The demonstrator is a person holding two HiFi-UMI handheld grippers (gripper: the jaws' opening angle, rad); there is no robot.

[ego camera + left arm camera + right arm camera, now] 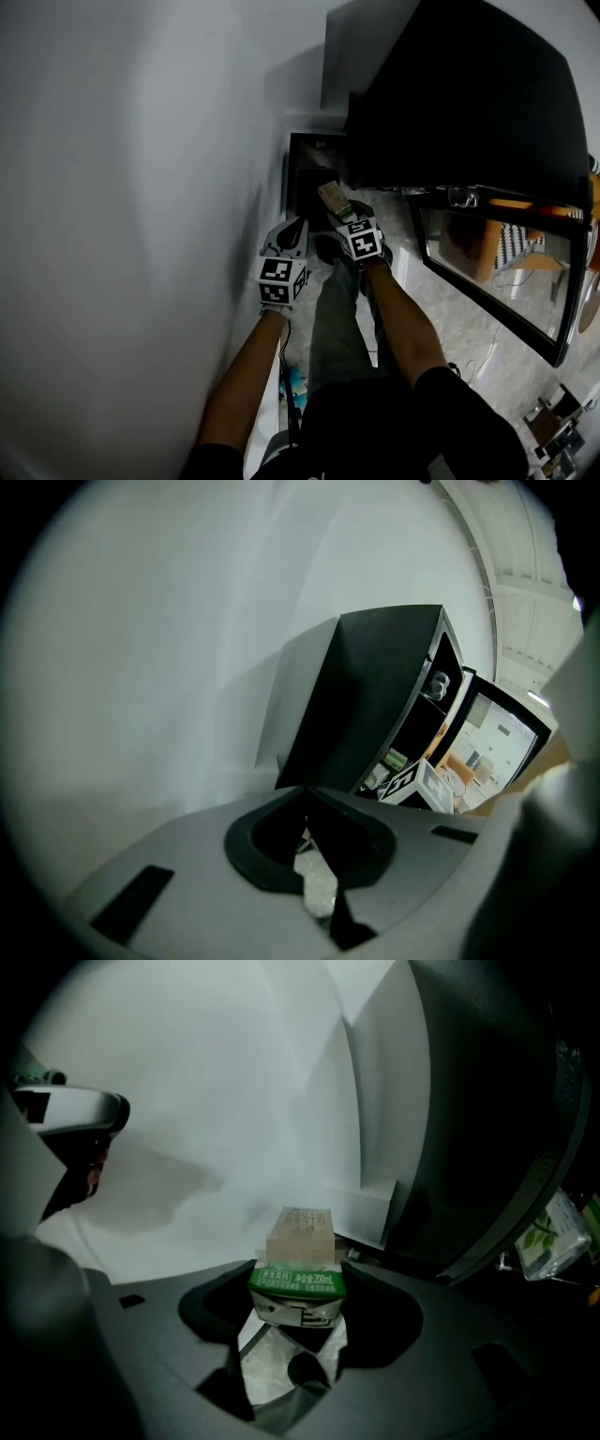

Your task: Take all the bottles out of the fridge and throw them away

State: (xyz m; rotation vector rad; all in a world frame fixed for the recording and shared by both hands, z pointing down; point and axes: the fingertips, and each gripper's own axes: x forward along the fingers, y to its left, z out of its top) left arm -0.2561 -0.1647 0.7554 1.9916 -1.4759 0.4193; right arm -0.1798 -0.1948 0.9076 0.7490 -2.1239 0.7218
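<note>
My right gripper (pixel 337 210) (pixel 298 1290) is shut on a small green-and-white drink carton (pixel 332 198) (pixel 297 1258), which stands upright between the jaws. It hangs over a dark open-topped bin (pixel 313 165) in the corner between the white wall and the black fridge (pixel 469 94) (pixel 375 691). My left gripper (pixel 292 232) (pixel 306 801) sits just left of the right one with its jaws closed together and nothing in them. Its pale body (pixel 67 1110) shows at the left of the right gripper view. Inside the fridge lie more green-and-white packs (pixel 551 1237) (pixel 394 761).
The fridge's glass door (pixel 506 272) (pixel 497 728) stands open to the right, over a pale floor (pixel 450 309). A white wall (pixel 131 187) runs close along the left. A white box (pixel 364 1209) stands against the wall beside the fridge. The person's legs are below the grippers.
</note>
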